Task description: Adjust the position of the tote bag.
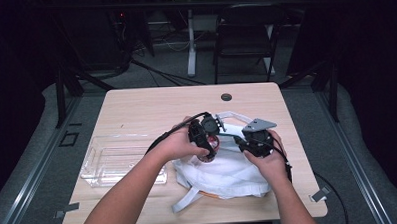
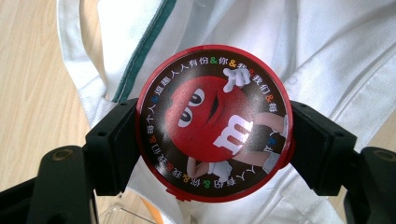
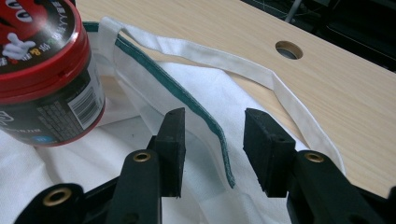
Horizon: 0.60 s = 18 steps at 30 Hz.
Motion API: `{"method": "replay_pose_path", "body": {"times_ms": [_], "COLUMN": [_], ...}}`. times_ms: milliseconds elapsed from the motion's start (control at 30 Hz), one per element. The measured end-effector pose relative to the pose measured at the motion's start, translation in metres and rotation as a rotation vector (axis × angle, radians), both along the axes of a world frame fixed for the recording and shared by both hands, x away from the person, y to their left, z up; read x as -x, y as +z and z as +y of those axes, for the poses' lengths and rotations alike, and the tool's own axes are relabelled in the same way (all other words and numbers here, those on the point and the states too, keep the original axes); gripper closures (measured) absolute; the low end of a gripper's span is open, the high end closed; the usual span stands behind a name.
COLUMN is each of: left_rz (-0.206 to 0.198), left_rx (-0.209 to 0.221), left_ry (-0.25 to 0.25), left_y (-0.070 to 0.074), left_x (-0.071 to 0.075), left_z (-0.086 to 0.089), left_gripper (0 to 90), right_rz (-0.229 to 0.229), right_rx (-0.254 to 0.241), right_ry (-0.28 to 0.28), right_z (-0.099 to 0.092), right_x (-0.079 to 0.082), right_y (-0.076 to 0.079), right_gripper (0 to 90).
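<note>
The round red-lidded candy jar (image 2: 214, 122) is being pinched at its two sides by the jaws of the left gripper (image 2: 214, 140), with the printed lid facing that gripper's camera, so the jar's axis is running straight away from it, toward the white cloth bag (image 2: 327, 56) below. In the right gripper view the jar (image 3: 46, 74) is being seen to the upper left of the jaws, upright over the bag (image 3: 56, 177). The right gripper (image 3: 212, 154) is being kept spread, and the bag's green-edged rim (image 3: 187, 98) is lying between its pads, not pressed.
</note>
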<state>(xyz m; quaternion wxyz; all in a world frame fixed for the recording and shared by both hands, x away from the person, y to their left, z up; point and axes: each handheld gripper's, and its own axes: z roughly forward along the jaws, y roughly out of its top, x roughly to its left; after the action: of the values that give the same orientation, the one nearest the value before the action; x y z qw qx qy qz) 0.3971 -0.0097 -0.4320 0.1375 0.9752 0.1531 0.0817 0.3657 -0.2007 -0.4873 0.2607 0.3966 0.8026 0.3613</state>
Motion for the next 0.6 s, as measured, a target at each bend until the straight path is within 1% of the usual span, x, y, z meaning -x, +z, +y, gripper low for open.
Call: {"method": "replay_pose_path", "body": {"times_ms": [33, 100, 133, 167, 200, 333, 400, 500, 533, 600], "left_rz": [-0.006, 0.003, -0.004, 0.001, -0.016, -0.003, -0.009, -0.018, -0.01, -0.018], "left_rx": [0.003, 0.002, 0.0, -0.005, 0.004, -0.003, 0.004, 0.001, -0.008, 0.001], "left_ry": [0.003, 0.003, 0.002, 0.0, 0.008, 0.005, 0.006, 0.006, 0.003, 0.008], "left_y": [0.001, 0.003, 0.003, 0.005, 0.004, 0.009, 0.011, 0.013, 0.016, 0.018], "left_x": [0.0, 0.0, 0.0, 0.0, 0.001, 0.0, 0.0, 0.001, 0.001, 0.001], "left_z": [0.0, 0.001, 0.002, 0.002, 0.002, 0.004, 0.004, 0.005, 0.006, 0.007], "left_gripper": [25.1, 25.1, 25.1, 25.1, 25.1, 25.1, 25.1, 25.1, 25.1, 25.1], "right_rz": [0.0, -0.001, 0.0, -0.001, 0.001, 0.002, 0.003, 0.003, 0.002, 0.002], "right_rx": [0.0, -0.001, 0.001, 0.0, 0.002, 0.003, 0.003, 0.002, 0.001, 0.001], "right_ry": [0.0, -0.002, -0.003, -0.002, 0.0, 0.0, -0.001, 0.0, -0.002, -0.003], "right_z": [0.0, 0.0, 0.0, 0.0, 0.0, 0.0, 0.0, -0.001, 0.0, -0.001], "right_x": [0.0, 0.0, 0.0, 0.0, 0.0, 0.0, 0.0, 0.0, 0.0, 0.0], "right_y": [0.0, 0.0, 0.0, 0.0, 0.0, 0.0, 0.0, 0.0, 0.0, 0.0], "right_gripper": [59.4, 59.3, 59.3, 59.3, 59.3, 59.3, 59.3, 59.4, 59.4, 59.4]}}
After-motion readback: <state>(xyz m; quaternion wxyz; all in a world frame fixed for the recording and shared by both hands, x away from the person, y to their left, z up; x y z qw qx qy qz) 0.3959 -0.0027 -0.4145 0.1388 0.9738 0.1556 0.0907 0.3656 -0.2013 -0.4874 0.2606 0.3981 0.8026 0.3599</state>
